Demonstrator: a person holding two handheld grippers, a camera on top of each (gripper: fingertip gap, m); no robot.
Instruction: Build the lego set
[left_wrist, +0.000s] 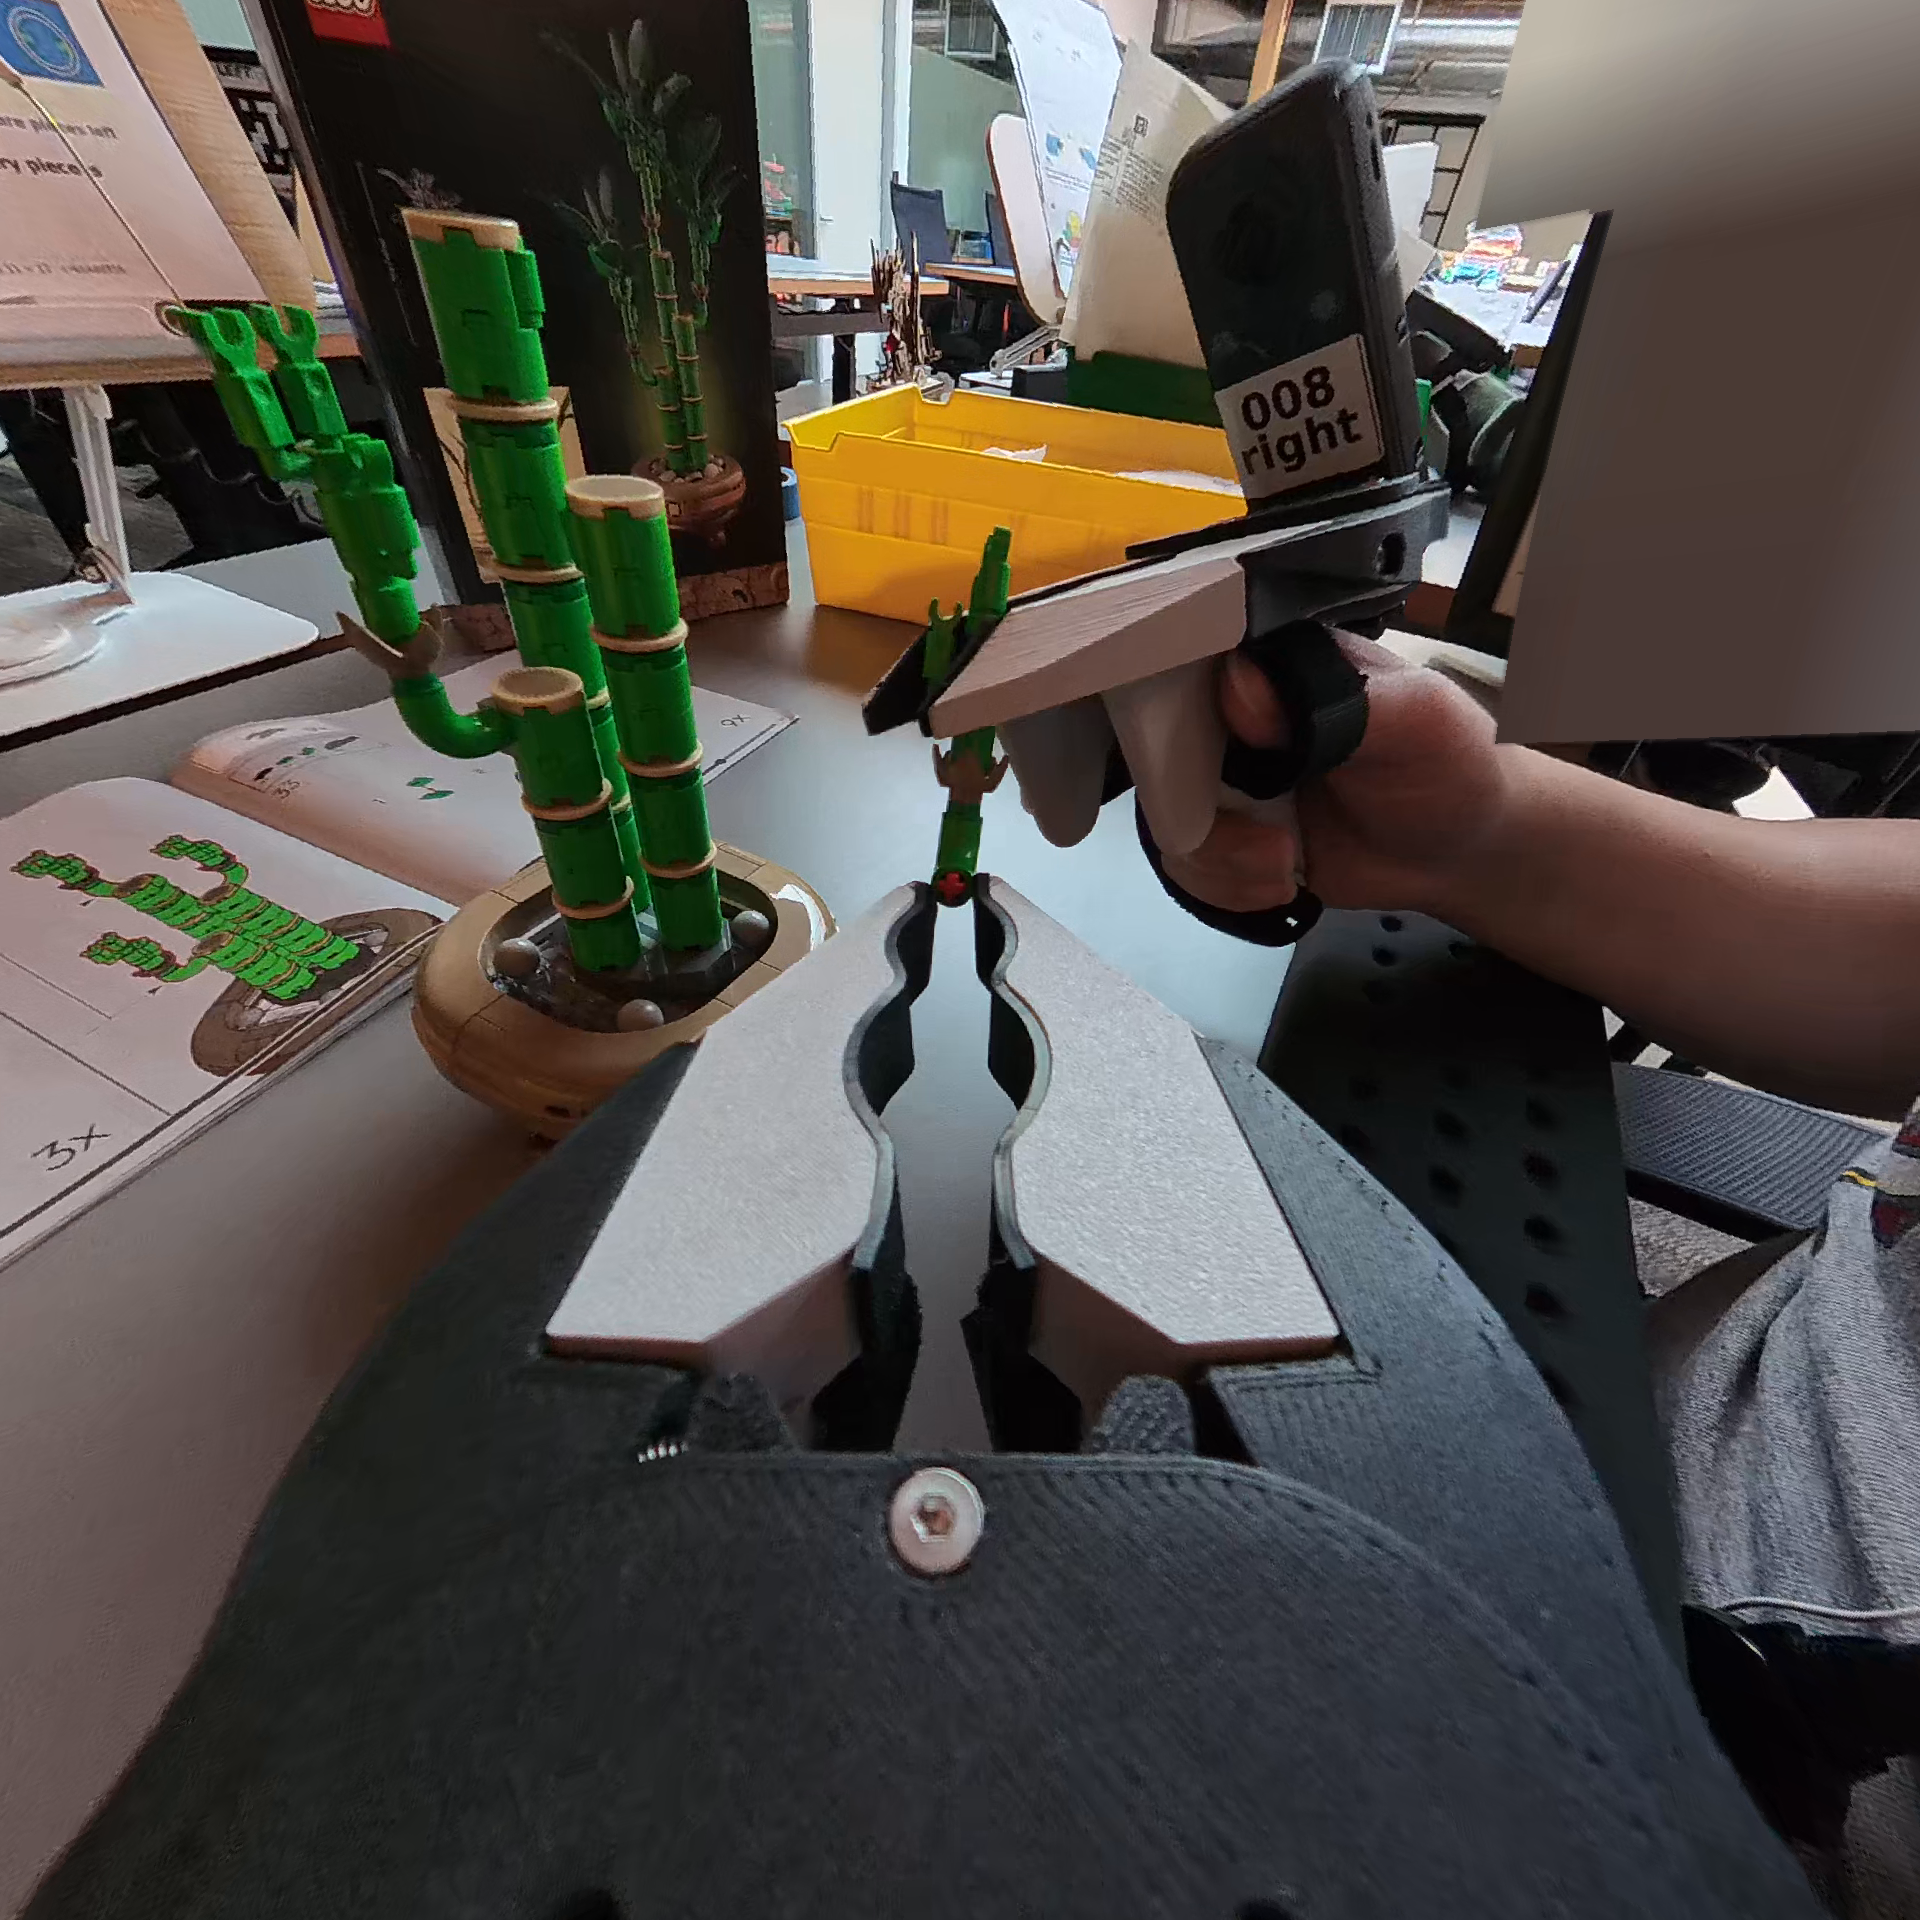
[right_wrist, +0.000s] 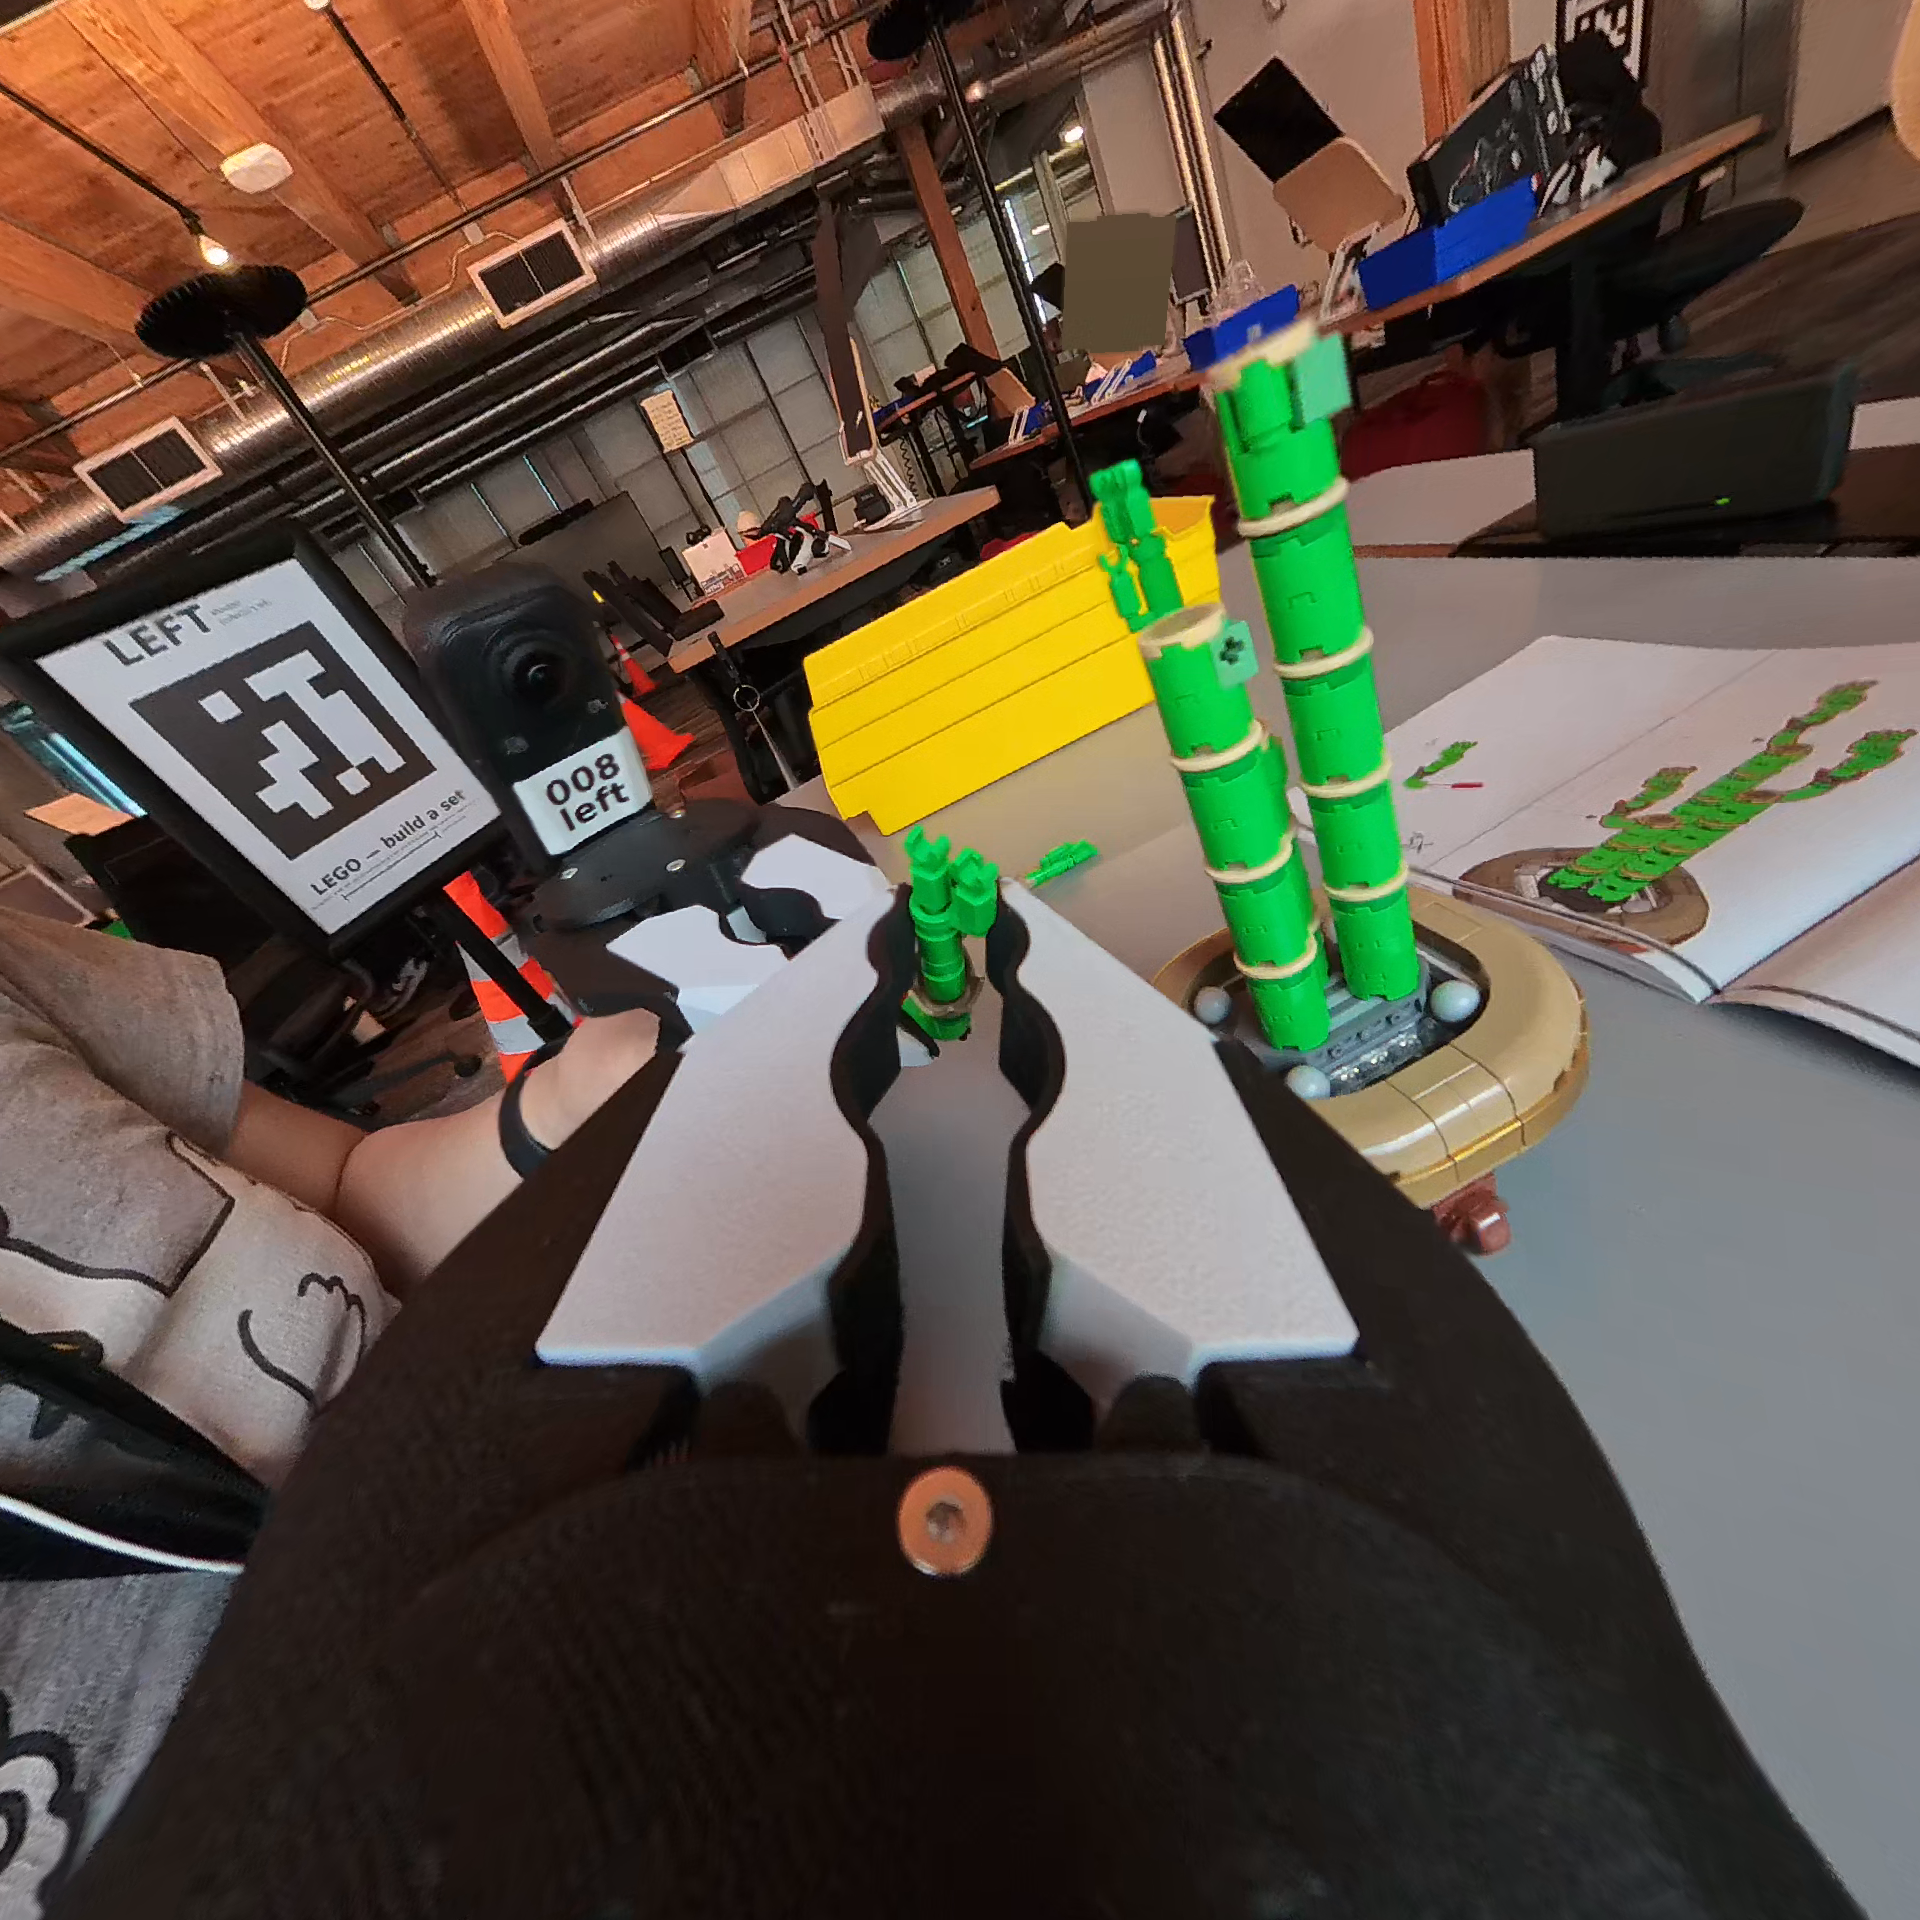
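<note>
A small green branch piece (left_wrist: 961, 821) with a brown collar and a red axle end hangs upright between both grippers, above the table. My right gripper (left_wrist: 914, 675) is shut on its upper part; in the right wrist view the branch (right_wrist: 940, 956) sits between the right gripper's (right_wrist: 940, 904) pads. My left gripper (left_wrist: 951, 888) is shut on the branch's lower red-tipped end. The bamboo model (left_wrist: 582, 727) stands in a tan pot (left_wrist: 499, 1039) to the left, and it also shows in the right wrist view (right_wrist: 1268, 831).
An open instruction booklet (left_wrist: 156, 987) lies left of the pot. A yellow bin (left_wrist: 935, 520) and the set's box (left_wrist: 571, 208) stand behind. A loose green piece (right_wrist: 1065, 860) lies on the table. A black chair (left_wrist: 1455, 1091) is at the right edge. Only a small space, under 4 cm, lies between the two pairs of fingers. From the left gripper's tips to the tan pot (left_wrist: 499, 1039) is close to 10 centimetres.
</note>
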